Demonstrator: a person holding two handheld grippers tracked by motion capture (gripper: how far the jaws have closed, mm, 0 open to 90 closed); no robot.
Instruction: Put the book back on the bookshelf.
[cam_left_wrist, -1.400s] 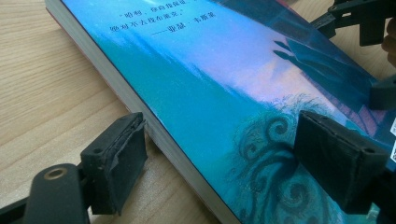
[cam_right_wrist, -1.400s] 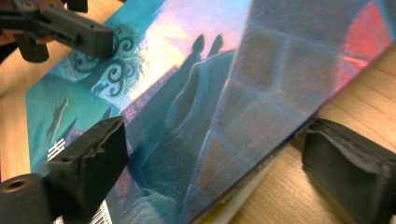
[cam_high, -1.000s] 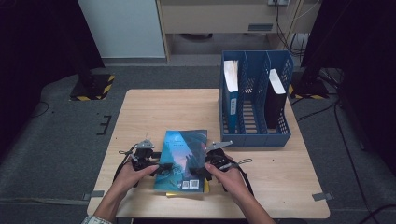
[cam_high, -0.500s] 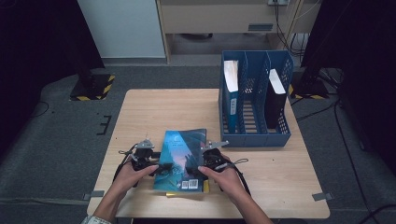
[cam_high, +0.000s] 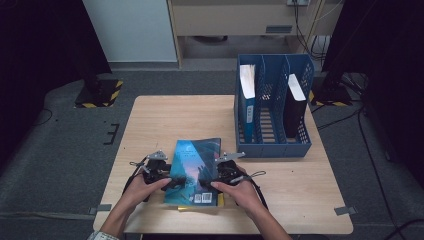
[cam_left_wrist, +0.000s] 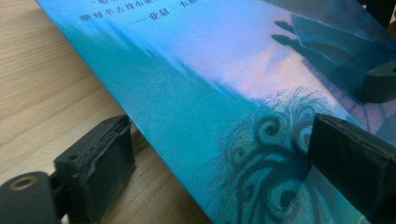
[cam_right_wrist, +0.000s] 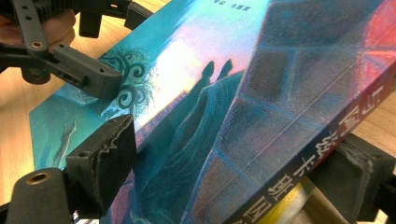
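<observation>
A teal-covered book (cam_high: 192, 167) lies near the table's front edge, with a yellow edge (cam_high: 200, 206) showing under it. My left gripper (cam_high: 175, 181) straddles the book's left edge (cam_left_wrist: 187, 140). One pad (cam_left_wrist: 100, 158) sits by the wood just off the edge and the other (cam_left_wrist: 350, 163) rests over the cover. Its jaws have just been opening, with the cover between them. My right gripper (cam_high: 206, 181) is shut on the spine side, one pad (cam_right_wrist: 105, 151) on the cover and one (cam_right_wrist: 357, 165) under the spine. In the right gripper view the left gripper (cam_right_wrist: 88, 74) lies across the book.
A blue three-slot file holder (cam_high: 272, 145) stands at the table's back right, holding a blue book (cam_high: 247, 95) and a black one (cam_high: 295, 105). Bare wood (cam_high: 165, 120) stretches behind and left of the book. The table's front edge is just behind the person's hands.
</observation>
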